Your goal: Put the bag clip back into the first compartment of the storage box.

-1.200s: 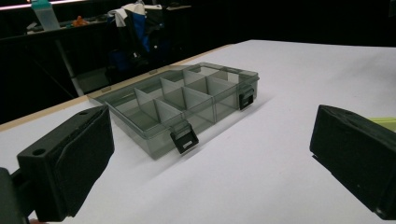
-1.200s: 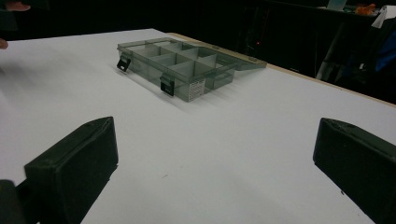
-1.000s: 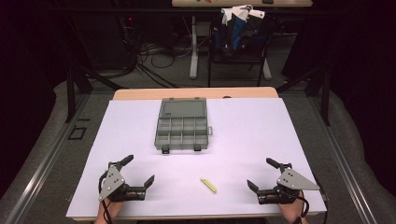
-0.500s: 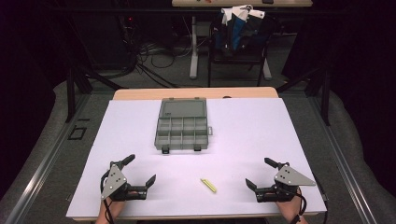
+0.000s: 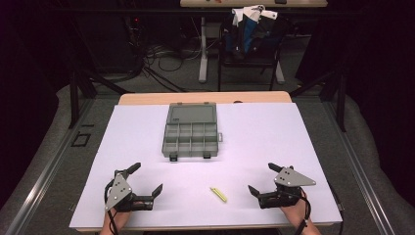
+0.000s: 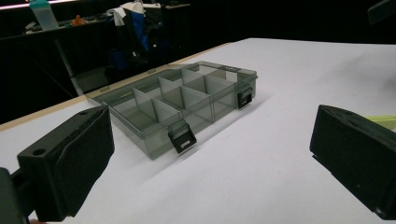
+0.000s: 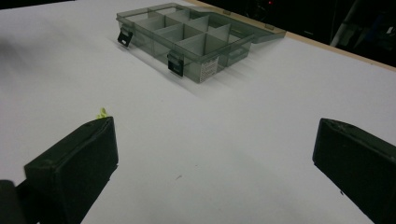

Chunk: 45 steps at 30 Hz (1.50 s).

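Lying flat on the desk (image 5: 293,142) between both wide-open tools, left tool (image 5: 145,182) and right tool (image 5: 261,179), the small yellow-green stick (image 5: 219,194) looks light, thin, probably stiff; pinch across its middle.

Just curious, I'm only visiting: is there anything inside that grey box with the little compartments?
The grey box lies open, its lid folded back flat. Every compartment visible looks empty, in the high view and both gripper views. The dividers hide part of some compartment floors, so something tiny could escape notice.
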Motion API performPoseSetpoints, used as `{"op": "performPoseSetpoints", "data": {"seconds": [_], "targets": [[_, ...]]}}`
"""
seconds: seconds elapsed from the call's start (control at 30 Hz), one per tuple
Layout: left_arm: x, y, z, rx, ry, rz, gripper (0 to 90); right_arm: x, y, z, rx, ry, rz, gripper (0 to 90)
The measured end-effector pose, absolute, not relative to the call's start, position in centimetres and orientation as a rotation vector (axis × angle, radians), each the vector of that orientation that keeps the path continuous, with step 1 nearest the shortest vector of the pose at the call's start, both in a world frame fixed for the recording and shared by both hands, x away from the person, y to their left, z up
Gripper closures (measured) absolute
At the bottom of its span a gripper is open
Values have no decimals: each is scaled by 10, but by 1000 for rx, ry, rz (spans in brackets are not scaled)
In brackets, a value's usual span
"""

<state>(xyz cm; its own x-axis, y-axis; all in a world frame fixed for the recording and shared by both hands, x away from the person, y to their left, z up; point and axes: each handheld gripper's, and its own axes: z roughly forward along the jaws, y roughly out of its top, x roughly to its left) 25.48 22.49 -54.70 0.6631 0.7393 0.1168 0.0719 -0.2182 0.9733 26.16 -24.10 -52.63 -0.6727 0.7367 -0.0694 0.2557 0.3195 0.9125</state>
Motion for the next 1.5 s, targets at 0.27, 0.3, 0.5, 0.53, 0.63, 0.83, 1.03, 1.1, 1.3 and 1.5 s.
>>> {"op": "performPoseSetpoints", "data": {"seconds": [0.27,0.3,0.5,0.53,0.63,0.83,1.03,1.1,1.3,1.5], "targets": [[255,225,-547,1695,667,708,0,269,-230,-525,893,2172,1299,0],[255,225,-547,1696,667,708,0,270,-229,-524,891,2178,1298,0],[255,226,-547,1696,665,709,0,274,-221,-521,906,2203,1284,0],[255,226,-547,1697,665,710,0,275,-220,-520,907,2211,1279,0],[255,226,-547,1699,666,712,0,277,-215,-518,908,2227,1269,0],[256,225,-547,1708,673,715,0,283,-202,-515,916,2278,1227,0],[255,226,-547,1709,674,719,0,286,-189,-513,911,2326,1210,0],[254,227,-547,1705,677,720,0,286,-185,-512,909,2343,1193,0],[254,227,-546,1700,678,725,0,286,-175,-512,899,2389,1164,0],[254,226,-546,1704,672,727,0,286,-167,-510,894,2429,1130,0]]}}
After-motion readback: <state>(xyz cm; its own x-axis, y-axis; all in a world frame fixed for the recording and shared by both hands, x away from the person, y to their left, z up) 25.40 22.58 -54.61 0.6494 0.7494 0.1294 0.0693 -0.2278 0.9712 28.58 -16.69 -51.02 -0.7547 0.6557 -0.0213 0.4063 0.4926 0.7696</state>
